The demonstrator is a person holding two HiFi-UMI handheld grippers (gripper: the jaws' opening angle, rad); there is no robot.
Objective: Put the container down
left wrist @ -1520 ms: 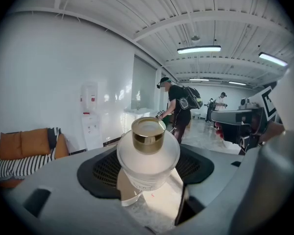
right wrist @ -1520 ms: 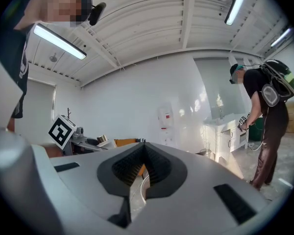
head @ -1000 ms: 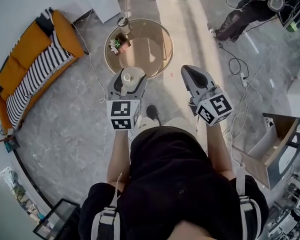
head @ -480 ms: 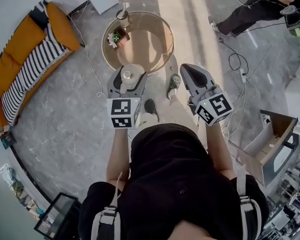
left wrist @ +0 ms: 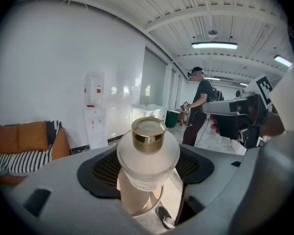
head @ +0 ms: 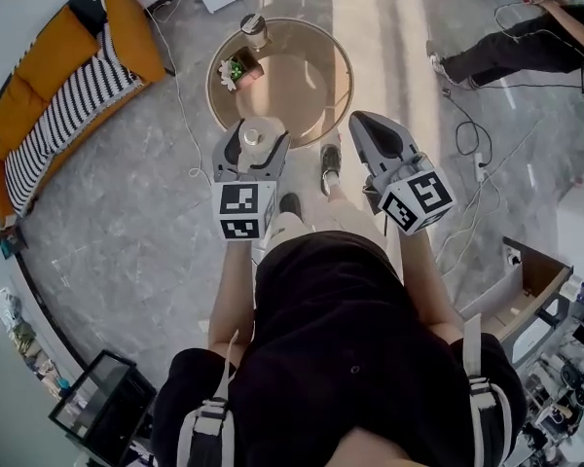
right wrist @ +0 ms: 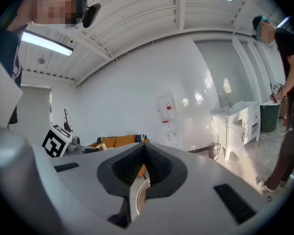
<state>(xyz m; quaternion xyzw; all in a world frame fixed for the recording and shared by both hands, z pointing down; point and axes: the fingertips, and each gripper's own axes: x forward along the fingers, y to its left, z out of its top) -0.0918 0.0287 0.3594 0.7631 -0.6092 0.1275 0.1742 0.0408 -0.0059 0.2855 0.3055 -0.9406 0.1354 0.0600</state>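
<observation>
The container (left wrist: 148,151) is frosted white with a gold cap. The left tool (head: 253,139) and right tool (head: 368,129) are grey, with black-and-white square markers. The sofa (head: 34,115) is orange, its blanket (head: 63,129) black-and-white striped.

Head view: on the person's head, facing steeply down over the left gripper (head: 256,136), right gripper (head: 367,125) and round worktop (head: 311,95), from well above.
Left gripper view: behind its fingers, roughly level, container (left wrist: 148,155) close to the lens.
Right gripper view: along its fingers, tilted up toward the ceiling (right wrist: 152,13).
Shared: orange sofa (head: 58,95) in all three; water dispenser (left wrist: 94,112) in both gripper views.
</observation>
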